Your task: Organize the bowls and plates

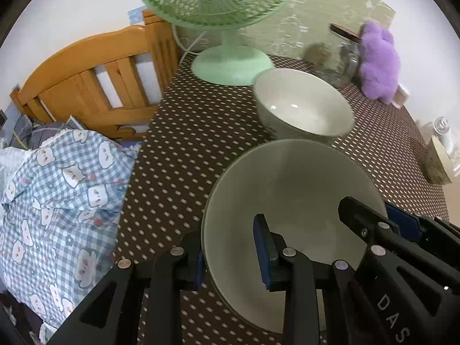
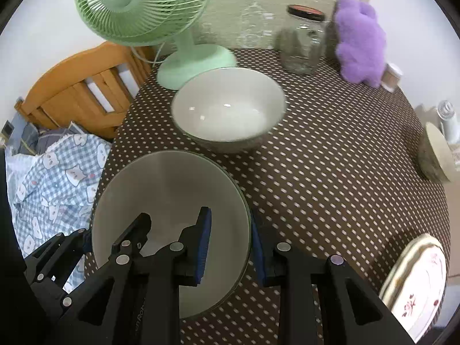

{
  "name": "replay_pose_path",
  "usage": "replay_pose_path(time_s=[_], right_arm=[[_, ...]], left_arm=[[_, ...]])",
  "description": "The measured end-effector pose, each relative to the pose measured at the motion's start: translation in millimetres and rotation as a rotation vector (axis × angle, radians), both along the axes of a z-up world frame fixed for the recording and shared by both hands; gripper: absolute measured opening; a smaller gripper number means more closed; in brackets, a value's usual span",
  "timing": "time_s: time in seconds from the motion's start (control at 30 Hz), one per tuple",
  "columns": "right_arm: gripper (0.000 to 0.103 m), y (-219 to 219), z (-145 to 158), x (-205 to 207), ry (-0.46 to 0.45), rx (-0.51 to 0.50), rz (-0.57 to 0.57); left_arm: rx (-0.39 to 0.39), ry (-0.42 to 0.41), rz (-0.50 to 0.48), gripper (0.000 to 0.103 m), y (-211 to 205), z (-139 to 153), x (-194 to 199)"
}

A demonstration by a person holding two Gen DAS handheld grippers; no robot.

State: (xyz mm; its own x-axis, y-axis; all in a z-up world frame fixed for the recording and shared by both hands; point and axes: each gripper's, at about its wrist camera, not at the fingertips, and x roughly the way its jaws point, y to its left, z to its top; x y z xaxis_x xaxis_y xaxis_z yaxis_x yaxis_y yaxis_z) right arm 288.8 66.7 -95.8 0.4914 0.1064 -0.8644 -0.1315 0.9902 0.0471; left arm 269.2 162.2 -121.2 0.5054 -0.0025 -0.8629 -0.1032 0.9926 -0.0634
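Left gripper [image 1: 230, 254] clamped on near-left rim of the pale round ceramic bowl [image 1: 293, 189]; right gripper [image 2: 230, 247] clamped on its right rim; second white ceramic bowl [image 2: 228, 109] just beyond that bowl, on the brown dotted tablecloth [image 2: 330, 172]; floral plate [image 2: 414, 284] well right of it.

My left gripper [image 1: 231, 254] pinches the near bowl's [image 1: 293, 178] left rim, my right gripper [image 1: 371, 218] its right; beyond it sits a second bowl [image 1: 302, 106].
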Motion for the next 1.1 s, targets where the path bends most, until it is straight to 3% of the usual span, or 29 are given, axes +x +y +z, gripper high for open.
replay_pose_path(time_s=[0.73,1.1], right_arm=[[0.03,-100,-13,-80,0.034,0.001,-0.095],[0.03,-122,-26,-99,0.075,0.038,-0.084]], left_arm=[[-0.006,0.041,-0.092,0.028,-93,-9,-65],[0.02,0.069,-0.072,0.028,-104,-18,-83]])
